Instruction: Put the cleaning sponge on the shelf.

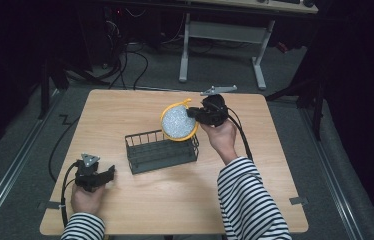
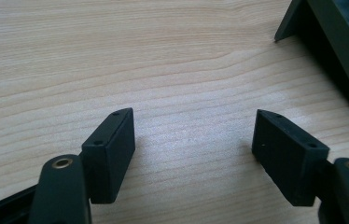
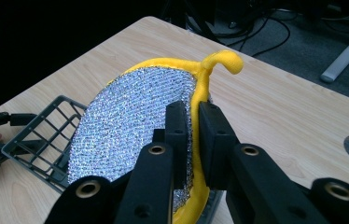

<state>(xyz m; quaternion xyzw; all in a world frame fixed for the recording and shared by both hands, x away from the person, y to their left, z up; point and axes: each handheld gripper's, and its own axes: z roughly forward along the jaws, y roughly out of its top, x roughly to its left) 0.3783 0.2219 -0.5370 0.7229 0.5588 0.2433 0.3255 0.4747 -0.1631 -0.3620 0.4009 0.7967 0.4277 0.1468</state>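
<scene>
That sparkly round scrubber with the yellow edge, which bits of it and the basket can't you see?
- Scrubber: its lower edge, right gripper view, is hidden behind the right hand-held gripper, shut on it.
- Scrubber's back side: high view, turned away from the camera.
- Wire basket: its far right corner, high view, is covered by the scrubber.
- Basket in the left gripper view: cut off by the right edge.
</scene>
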